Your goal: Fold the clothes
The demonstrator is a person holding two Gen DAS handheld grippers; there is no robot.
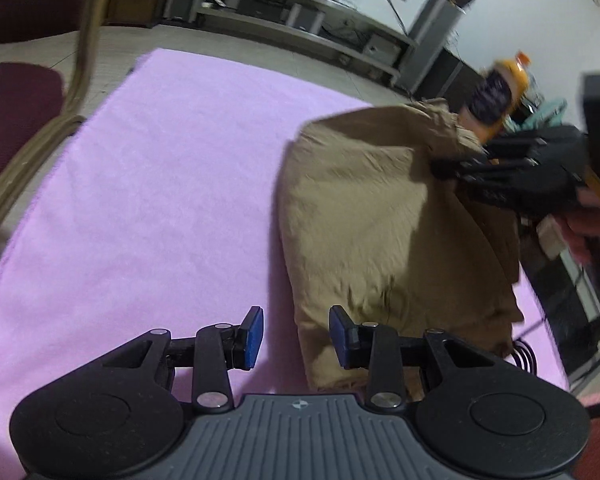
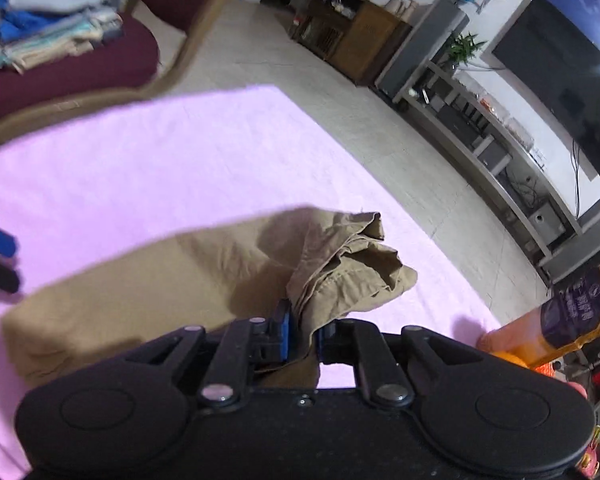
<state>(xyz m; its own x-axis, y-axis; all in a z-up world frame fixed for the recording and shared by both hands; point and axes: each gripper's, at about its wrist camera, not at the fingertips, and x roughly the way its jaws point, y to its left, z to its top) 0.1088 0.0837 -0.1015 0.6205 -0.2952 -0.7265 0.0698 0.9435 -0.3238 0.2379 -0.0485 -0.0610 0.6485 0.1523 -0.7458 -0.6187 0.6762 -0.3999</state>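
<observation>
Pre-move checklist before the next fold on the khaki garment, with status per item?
1. Right gripper has cloth: ok. A bunched end of the khaki garment sits between its jaws.
2. That grip is firm: cannot tell. The jaws stand slightly apart around the fabric.
3. Left gripper is free: ok. Its jaws are open and hold nothing, poised over the garment's near edge.
4. Garment is flat on the pink cloth: not ok. The gripped end is lifted and crumpled.
5. Landing area is free: ok. The pink cloth left of the garment is bare.
6. Orange bottle is clear of the fold: cannot tell. It stands close to the right gripper.
</observation>
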